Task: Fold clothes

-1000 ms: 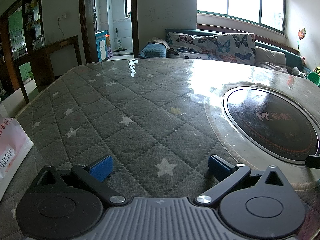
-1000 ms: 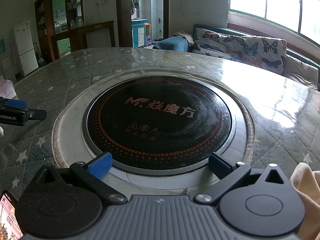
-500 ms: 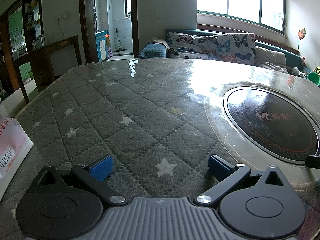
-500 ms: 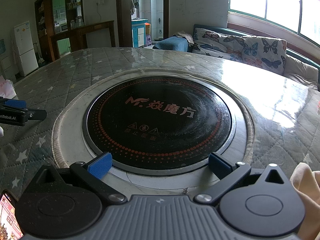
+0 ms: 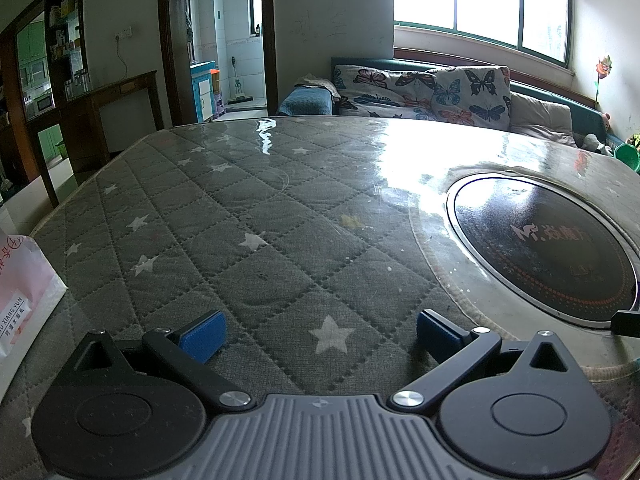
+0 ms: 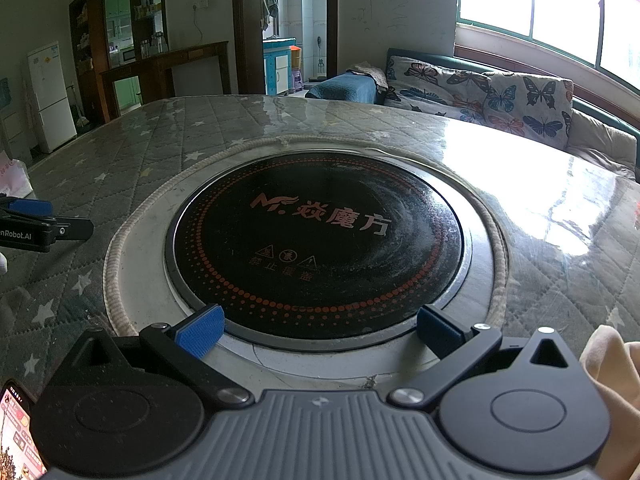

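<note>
On the round black glass cooktop [image 6: 320,240] set into the table, an orange logo reading "Mr." is printed, followed by three Chinese characters; below it, three warning symbols and a smaller line of characters are shown. On the pink-and-white paper bag [image 5: 24,300] at the left table edge, "XIANG YUN" is legible beside red characters. On the black side of the left gripper [image 6: 38,224], as seen from the right wrist view, "nRobot.AI" is readable. A lit phone screen [image 6: 20,436] is visible at the lower left corner; its content cannot be read.

Compared with the frames from one second and half a second ago, no change is observed: both grippers and all objects are found in the same positions.

The left gripper [image 5: 318,334] is held wide apart above the grey quilted star-patterned table cover [image 5: 240,240]; nothing is gripped between its blue pads [image 5: 202,336]. The right gripper [image 6: 318,330] is likewise spread wide, empty, over the near rim of the cooktop. The cream-coloured garment [image 6: 612,380] lies at the lower right, just beside the right gripper; whether it is touched cannot be told.
</note>
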